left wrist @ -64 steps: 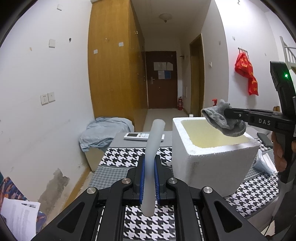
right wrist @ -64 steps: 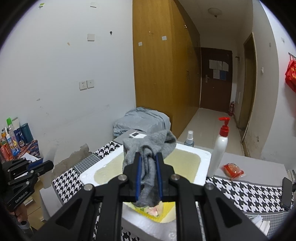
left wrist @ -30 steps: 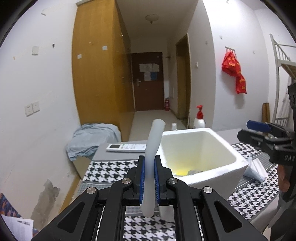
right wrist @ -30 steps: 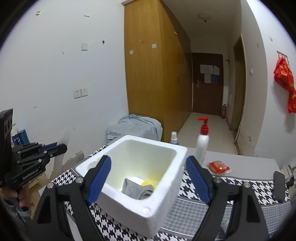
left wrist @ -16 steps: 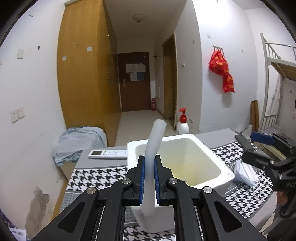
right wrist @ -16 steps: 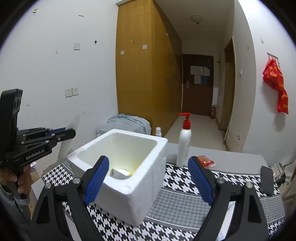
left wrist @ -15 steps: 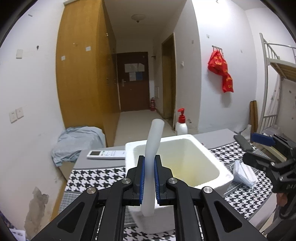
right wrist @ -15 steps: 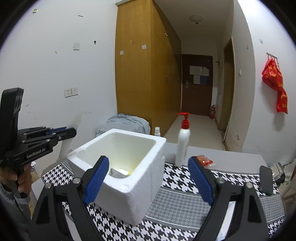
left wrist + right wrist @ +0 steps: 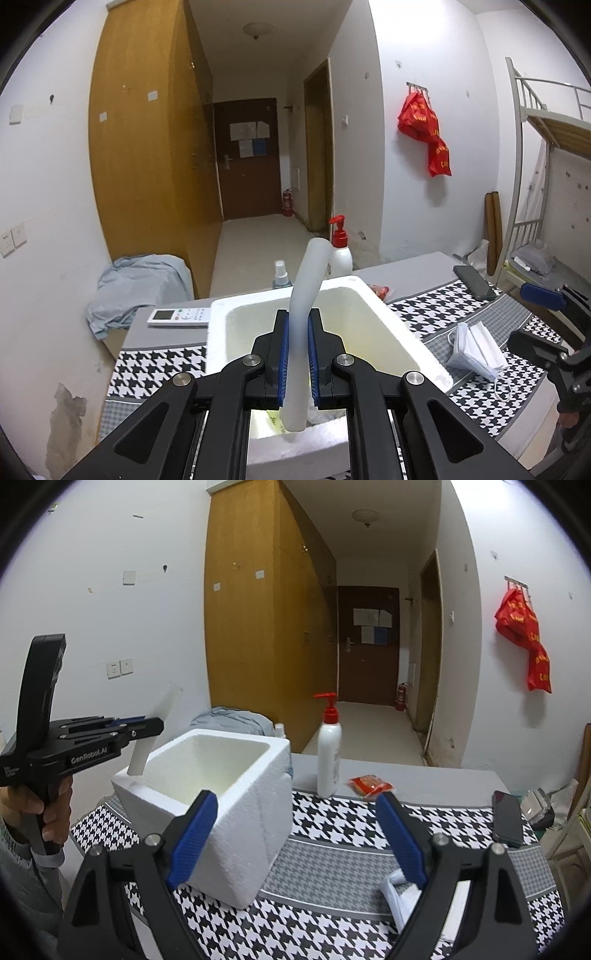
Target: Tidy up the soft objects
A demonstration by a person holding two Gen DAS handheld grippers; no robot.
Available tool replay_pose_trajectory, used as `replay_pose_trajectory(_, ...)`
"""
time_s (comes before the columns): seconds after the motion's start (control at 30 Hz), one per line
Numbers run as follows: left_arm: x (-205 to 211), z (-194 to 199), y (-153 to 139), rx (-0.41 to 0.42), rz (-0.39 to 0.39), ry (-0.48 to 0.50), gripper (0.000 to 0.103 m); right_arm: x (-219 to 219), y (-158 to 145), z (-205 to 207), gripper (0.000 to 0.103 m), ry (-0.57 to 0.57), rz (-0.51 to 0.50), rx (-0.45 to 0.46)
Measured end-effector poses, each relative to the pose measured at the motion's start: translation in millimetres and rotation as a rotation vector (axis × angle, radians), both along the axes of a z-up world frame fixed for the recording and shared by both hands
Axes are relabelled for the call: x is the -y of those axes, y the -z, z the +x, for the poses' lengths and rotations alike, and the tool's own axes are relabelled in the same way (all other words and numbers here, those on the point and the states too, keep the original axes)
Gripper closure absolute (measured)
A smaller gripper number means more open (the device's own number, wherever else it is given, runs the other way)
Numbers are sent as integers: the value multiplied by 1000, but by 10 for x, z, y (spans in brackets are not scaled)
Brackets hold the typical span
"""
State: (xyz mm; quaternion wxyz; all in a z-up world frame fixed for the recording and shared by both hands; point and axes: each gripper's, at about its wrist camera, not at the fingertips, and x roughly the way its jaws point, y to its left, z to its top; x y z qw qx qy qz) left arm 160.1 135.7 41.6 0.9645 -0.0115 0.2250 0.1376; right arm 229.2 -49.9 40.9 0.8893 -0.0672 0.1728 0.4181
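Observation:
My left gripper (image 9: 297, 322) is shut on a pale soft tube (image 9: 308, 280) that stands upright between its blue pads. It hangs over the near rim of the white foam box (image 9: 399, 334), and the tube's lower end is just above that rim. From the right wrist view, the left gripper (image 9: 149, 726) and the tube (image 9: 142, 755) are at the left edge of the foam box (image 9: 255, 812). My right gripper (image 9: 295, 803) stands wide open and empty to the right of the box, above a stack of face masks (image 9: 400, 891). Most of what lies inside the box is hidden.
On the houndstooth tablecloth (image 9: 332, 827) are a white pump bottle (image 9: 328, 755), a red snack packet (image 9: 371, 784) and a dark phone (image 9: 508, 823). A remote (image 9: 179, 316) and a small spray bottle (image 9: 280, 275) lie behind the box. A blue-grey cloth heap (image 9: 136, 280) sits by the wall.
The right gripper let a grey sock fall into the box, opened wide and drew back to the right. The left gripper carried the tube rightward to over the box's rim.

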Motion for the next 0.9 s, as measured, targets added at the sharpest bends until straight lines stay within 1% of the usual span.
replay_pose_trajectory(0.43,-41,314,100,-48,-14,-3,93,185,70,46,13,57,0,-19)
replay_pose_trajectory(0.57,-59,379,117,-56,-18,-11,85,250,87,60,13,74,0,-23)
replay_pose_trajectory(0.6,-54,383,119,-55,-15,-15,79,265,90,66,13,78,0,-23)
replay_pose_trajectory(0.63,-45,387,120,-55,-7,-21,68,281,93,72,13,83,0,-23)
replay_pose_trajectory(0.67,-31,388,121,-51,-1,-25,61,288,94,79,13,86,1,-24)
replay_pose_trajectory(0.7,-21,380,116,-42,7,-33,47,301,97,87,13,87,3,-27)
replay_pose_trajectory(0.73,-15,370,111,-38,10,-36,37,308,101,94,13,89,3,-27)
replay_pose_trajectory(0.77,-11,361,106,-33,10,-36,33,309,103,102,13,92,3,-28)
replay_pose_trajectory(0.8,-7,349,103,-30,9,-33,27,316,106,106,13,94,4,-29)
replay_pose_trajectory(0.87,-6,324,98,-21,2,-36,25,327,108,112,13,94,8,-32)
replay_pose_trajectory(0.9,2,308,96,-21,-2,-41,20,335,109,114,13,94,11,-32)
